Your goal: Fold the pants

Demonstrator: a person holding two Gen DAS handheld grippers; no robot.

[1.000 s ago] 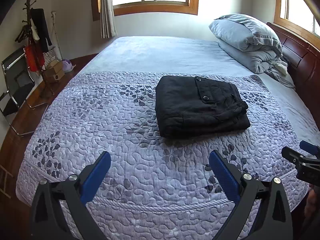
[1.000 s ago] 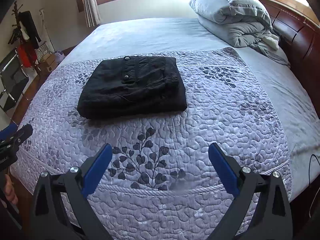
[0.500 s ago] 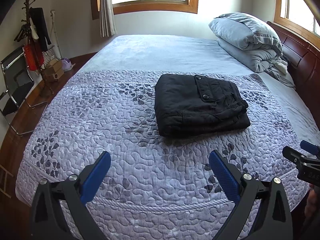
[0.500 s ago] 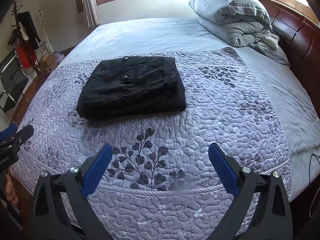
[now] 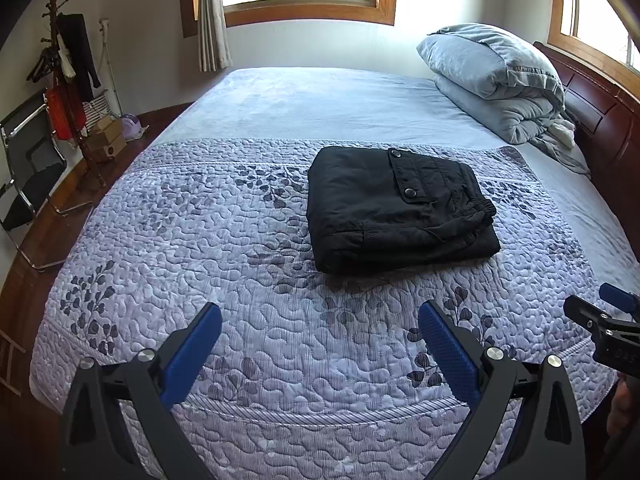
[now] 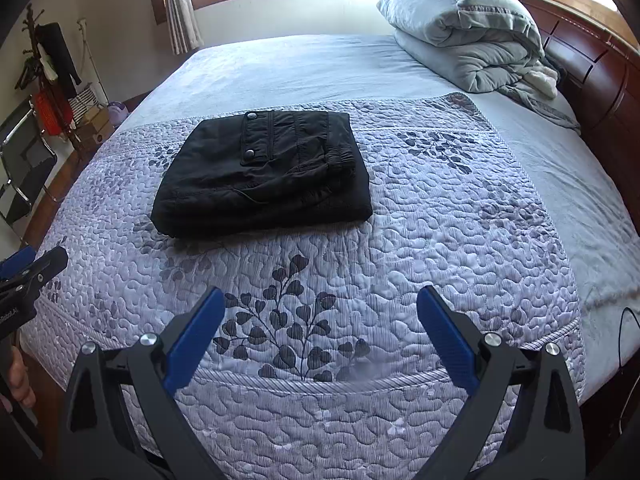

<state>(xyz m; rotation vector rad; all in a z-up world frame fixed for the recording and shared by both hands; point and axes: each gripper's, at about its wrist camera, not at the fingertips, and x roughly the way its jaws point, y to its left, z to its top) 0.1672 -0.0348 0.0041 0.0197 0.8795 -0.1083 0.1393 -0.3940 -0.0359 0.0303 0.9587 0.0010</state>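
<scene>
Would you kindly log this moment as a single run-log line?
pants: folded, flat on quilt | left gripper: open, empty, short of pants | right gripper: open, empty, short of pants | fold looks complete

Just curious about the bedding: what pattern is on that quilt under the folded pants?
Pale lavender quilt with dark leafy sprigs, clearest in the right wrist view.

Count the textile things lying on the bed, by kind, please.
Folded black pants: 1
Lilac quilted leaf-pattern cover: 1
Folded grey-blue duvet: 1
Total: 3
</scene>
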